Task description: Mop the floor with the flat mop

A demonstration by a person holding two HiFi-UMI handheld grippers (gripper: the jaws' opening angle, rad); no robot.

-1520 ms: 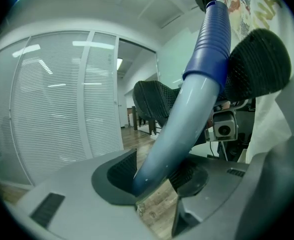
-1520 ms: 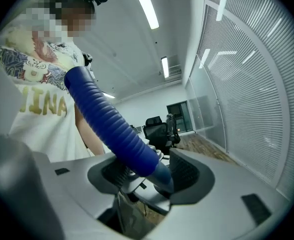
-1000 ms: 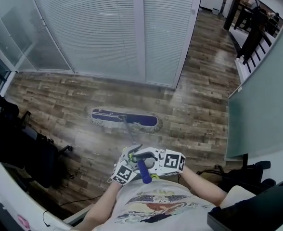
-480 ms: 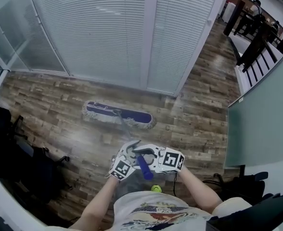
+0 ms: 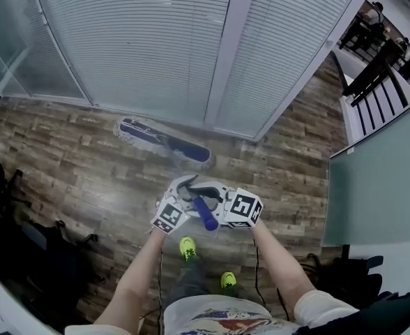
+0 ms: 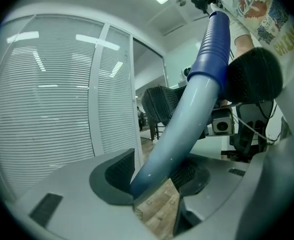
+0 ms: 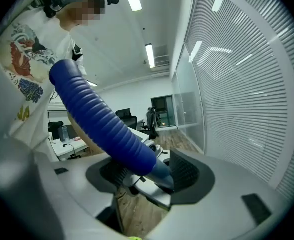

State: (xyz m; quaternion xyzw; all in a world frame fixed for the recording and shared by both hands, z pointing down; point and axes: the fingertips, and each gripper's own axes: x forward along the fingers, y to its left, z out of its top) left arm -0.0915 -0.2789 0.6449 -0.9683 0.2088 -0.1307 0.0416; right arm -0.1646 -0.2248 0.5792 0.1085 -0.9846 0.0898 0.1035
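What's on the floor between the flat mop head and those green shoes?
Nothing: the head view shows bare wooden floor there, with the mop handle slanting above it.

Floor (image 5: 65, 166): brown wood-look planks, slightly glossy, running from the blind-covered glass partition (image 5: 156, 47) back towards the person, and on into a corridor at upper right. The flat mop (image 5: 164, 142) has its blue, pale-fringed pad lying flat on the planks, skewed, just in front of the partition base. Two neon yellow-green shoes (image 5: 187, 247) stand on the floor nearer the camera, apart from the pad. Dark chairs or bags (image 5: 38, 257) sit at the left edge, a dark chair base (image 5: 344, 274) lower right; details unclear.
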